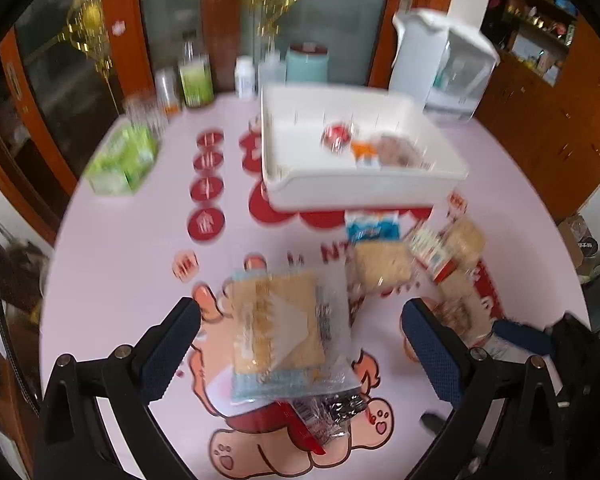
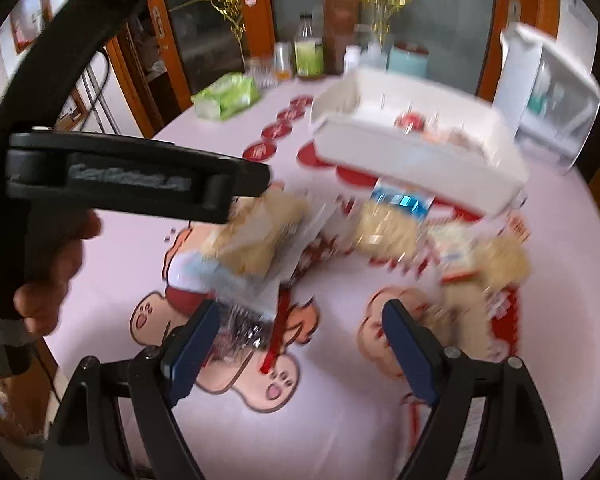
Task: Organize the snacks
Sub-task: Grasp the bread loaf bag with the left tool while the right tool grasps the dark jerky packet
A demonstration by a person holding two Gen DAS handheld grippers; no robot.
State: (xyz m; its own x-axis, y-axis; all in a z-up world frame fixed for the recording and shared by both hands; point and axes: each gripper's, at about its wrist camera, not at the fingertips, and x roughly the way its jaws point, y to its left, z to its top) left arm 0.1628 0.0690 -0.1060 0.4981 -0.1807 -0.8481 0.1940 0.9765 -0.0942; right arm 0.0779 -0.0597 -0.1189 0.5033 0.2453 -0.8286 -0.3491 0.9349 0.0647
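Two fisheye views, each from a camera on a hand-held gripper, look steeply down and forward over a pink round table, close above its near edge, with each gripper's own two fingers framing the bottom at 5 and 7 o'clock. The left wrist view faces a white tray at 12 o'clock. The right wrist view sits further right, shares that tray and snack packets, and shows the left gripper's body at 9 o'clock.
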